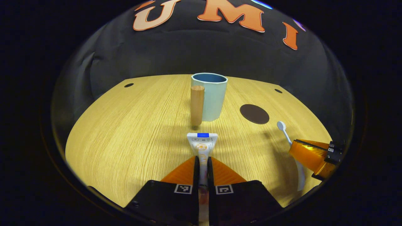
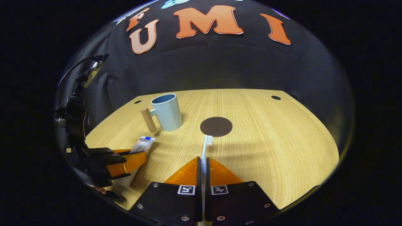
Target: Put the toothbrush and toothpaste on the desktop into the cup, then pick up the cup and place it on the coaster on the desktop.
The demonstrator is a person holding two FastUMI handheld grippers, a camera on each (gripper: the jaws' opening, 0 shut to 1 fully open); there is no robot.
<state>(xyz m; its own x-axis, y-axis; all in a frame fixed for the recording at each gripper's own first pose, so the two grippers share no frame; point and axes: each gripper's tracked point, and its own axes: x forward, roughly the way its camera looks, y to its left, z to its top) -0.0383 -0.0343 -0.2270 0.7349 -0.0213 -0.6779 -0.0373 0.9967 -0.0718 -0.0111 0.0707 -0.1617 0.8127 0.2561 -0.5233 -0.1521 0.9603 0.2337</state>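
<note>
Left gripper view, toothpaste [image 1: 202,147] pointing toward cup [image 1: 213,97], toothbrush [image 2: 205,147] toward coaster [image 2: 216,126]

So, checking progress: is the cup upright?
Upright: the cup stands on the desktop, open rim up, beside the coaster.

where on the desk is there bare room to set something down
Bare wood lies right of the coaster, out to the desk edge, and left of the cup handle. It is crowded in front: the left claw grips the toothpaste and the right claw the toothbrush.
</note>
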